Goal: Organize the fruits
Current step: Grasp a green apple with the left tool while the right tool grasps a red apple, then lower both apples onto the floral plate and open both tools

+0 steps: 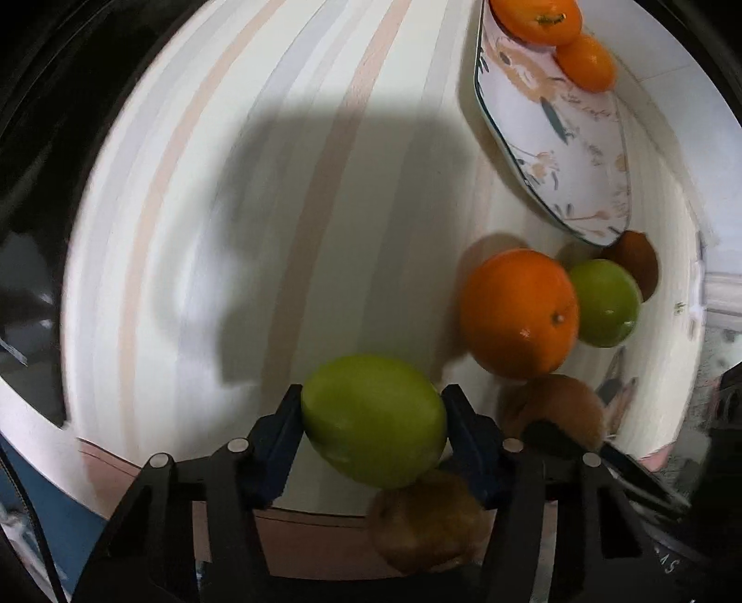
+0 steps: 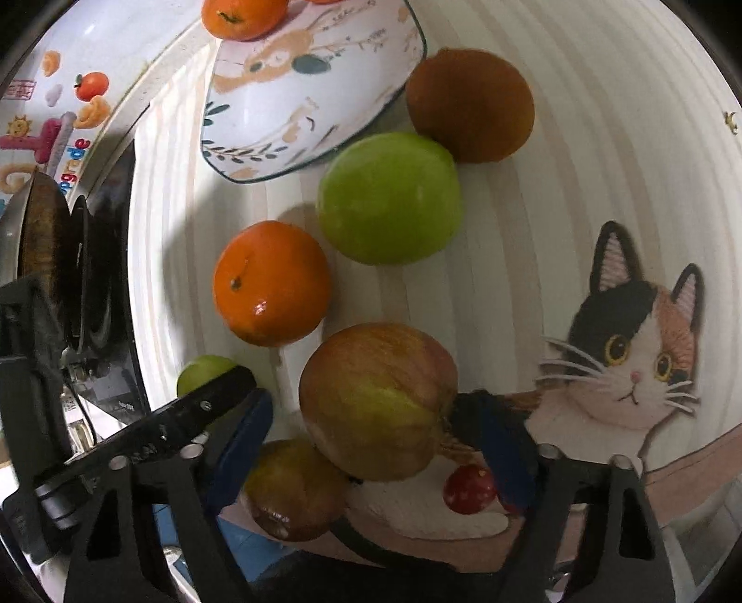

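My left gripper [image 1: 373,417] is shut on a green fruit [image 1: 373,420] and holds it above the striped cloth; it also shows at the left in the right wrist view [image 2: 204,373]. My right gripper [image 2: 366,417] has its jaws around a red-green apple [image 2: 378,399]; the left pad stands a little off it. An orange [image 1: 519,313] [image 2: 271,283], a second green fruit [image 1: 603,301] [image 2: 389,197] and a brown fruit [image 1: 635,259] [image 2: 468,104] lie on the cloth. A floral bowl [image 1: 556,153] [image 2: 306,111] holds two oranges [image 1: 535,18].
A second apple [image 2: 292,491] and a small red fruit [image 2: 468,489] lie under the right gripper. A cat picture [image 2: 635,352] is on the cloth. A dark stove and pan [image 2: 41,232] stand at the left. The cloth's edge [image 1: 74,417] drops off at the left.
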### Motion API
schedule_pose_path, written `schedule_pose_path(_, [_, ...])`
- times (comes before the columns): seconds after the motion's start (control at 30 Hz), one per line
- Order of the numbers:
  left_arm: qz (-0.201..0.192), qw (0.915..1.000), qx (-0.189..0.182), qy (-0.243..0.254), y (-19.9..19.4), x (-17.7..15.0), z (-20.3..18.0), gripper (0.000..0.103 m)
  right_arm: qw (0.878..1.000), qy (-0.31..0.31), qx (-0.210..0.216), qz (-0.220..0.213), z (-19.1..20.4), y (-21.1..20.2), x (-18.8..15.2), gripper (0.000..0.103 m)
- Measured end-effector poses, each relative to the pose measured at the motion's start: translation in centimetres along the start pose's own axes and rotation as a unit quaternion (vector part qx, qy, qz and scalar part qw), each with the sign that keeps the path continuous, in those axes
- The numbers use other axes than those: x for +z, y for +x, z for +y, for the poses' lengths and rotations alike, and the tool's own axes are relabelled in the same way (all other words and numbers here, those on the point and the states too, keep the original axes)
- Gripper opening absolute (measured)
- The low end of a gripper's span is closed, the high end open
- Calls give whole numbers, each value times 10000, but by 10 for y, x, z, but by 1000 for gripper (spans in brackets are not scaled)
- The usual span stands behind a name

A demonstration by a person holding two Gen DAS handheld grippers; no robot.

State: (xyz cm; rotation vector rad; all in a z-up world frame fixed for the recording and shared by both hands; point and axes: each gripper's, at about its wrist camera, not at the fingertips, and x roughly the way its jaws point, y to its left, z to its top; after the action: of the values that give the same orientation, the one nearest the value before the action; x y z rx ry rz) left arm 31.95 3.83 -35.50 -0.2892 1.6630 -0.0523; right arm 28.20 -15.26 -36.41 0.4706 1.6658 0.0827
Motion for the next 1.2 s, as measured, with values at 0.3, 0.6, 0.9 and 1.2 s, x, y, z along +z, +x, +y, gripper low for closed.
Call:
schedule_pose_path(0.3, [-14,9999,117,-33,-6,-5,5,57,9996,-169,-155,167,-2,4,-5,73])
schedule_pose_path(0.6, [89,9999,52,-42,7,0,1,57,9994,-229,-219,134,1,3,-9,74])
schedule_pose_path(0.9, [-194,9994,224,175,-11,-3,-33,56,9997,-195,-57,118,-8,-1,-3,73])
schedule_pose_path(1.2, [-914,9935,-157,658,-101,18,-76,56,9976,-150,555,-374,-13,-75,13,73])
